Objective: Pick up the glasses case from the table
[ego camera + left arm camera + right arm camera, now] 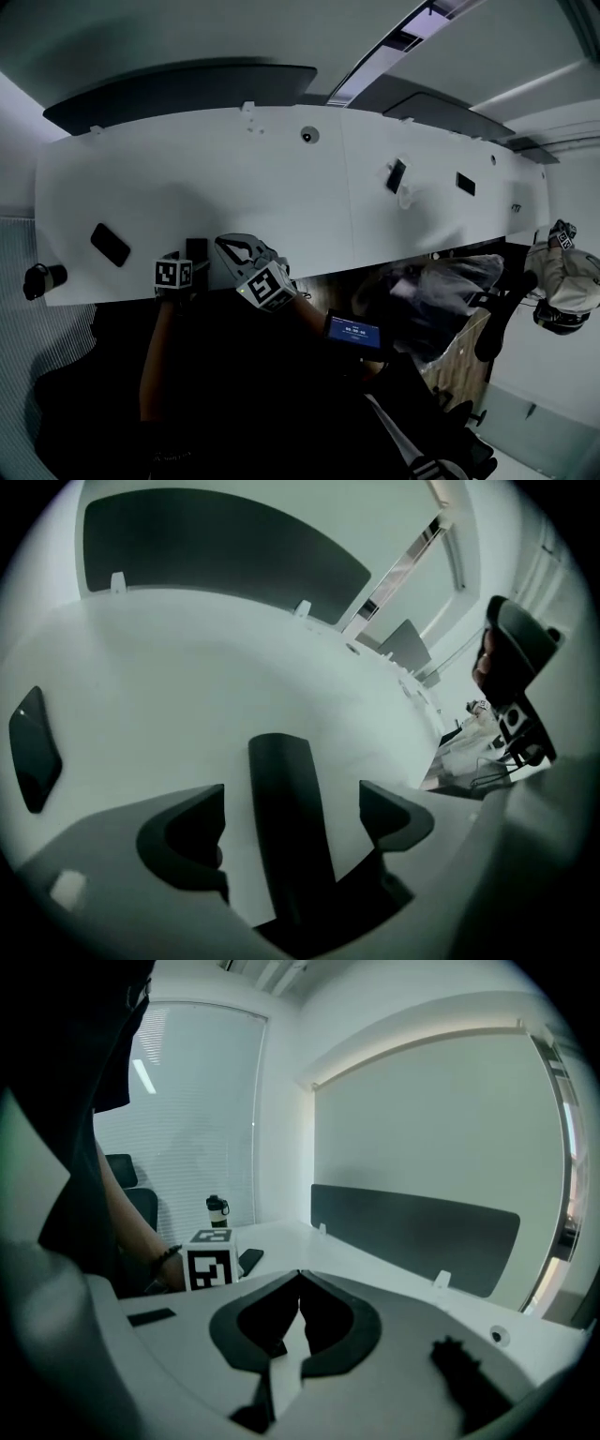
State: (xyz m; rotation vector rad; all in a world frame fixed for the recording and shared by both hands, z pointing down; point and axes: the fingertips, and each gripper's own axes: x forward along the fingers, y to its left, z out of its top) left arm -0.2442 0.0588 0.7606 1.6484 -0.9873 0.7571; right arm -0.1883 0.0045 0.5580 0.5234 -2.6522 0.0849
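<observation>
Looking steeply down in the head view, a long white table (281, 178) fills the frame, and both hand-held grippers sit at its near edge, toward the left end. The left gripper (194, 259) tips down over a small dark glasses case (198, 246) lying just inside that near edge, while the right gripper (230, 248) waits just beside it, likely kept out of the way. A dark phone (111, 245) lies nearer the table's left end, and a bottle (42, 278) stands by its left edge. In the left gripper view, the left gripper (292, 797) has its jaws spread wide to either side of the glasses case (286, 808), with bare white table showing in both gaps, so the pads are not pressing on it yet. The case is a slim, dark, rounded bar; its long axis runs from the near edge toward the far edge, straight along the gripper's line of sight, so the jaws straddle its narrow width, which appears to be the easiest way to pinch it. The phone (34, 748) lies well apart, toward the left end. In the right gripper view, the right gripper (300, 1283) has its jaw tips together with nothing between them; beyond them sit the left gripper's marker cube (211, 1262) and the bottle (217, 1211).
</observation>
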